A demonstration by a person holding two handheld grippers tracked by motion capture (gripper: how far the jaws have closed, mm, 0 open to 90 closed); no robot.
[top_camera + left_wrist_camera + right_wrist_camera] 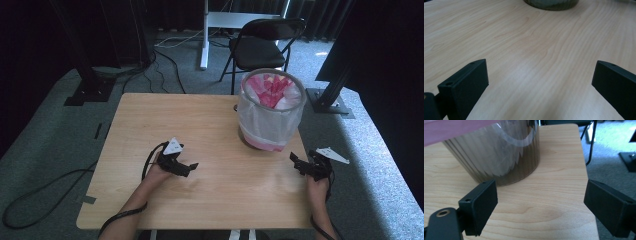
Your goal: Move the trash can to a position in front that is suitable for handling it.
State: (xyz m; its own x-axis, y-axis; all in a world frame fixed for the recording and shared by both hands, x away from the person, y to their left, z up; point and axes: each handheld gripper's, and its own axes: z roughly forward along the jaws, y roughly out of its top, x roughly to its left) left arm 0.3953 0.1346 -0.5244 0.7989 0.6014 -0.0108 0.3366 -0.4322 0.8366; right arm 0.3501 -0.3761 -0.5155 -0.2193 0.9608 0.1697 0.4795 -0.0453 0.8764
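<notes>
A see-through bin [270, 110] lined with a plastic bag stands at the right rear of the wooden table [150, 120]; pink and white scraps [272, 89] lie inside it. My left gripper [186, 169] rests low over the table's middle left, open, with bare wood between its jaws [539, 82]. My right gripper [298, 164] is near the table's right edge, just in front of the bin [496, 152], open and holding nothing [541, 202]. The bin's base [551, 3] shows at the top of the left gripper view.
A black folding chair [262, 42] stands behind the table, next to a white stand leg [204, 35]. Black frame posts [87, 75] [332, 85] flank the table on grey carpet. Cables [30, 200] trail on the floor at left.
</notes>
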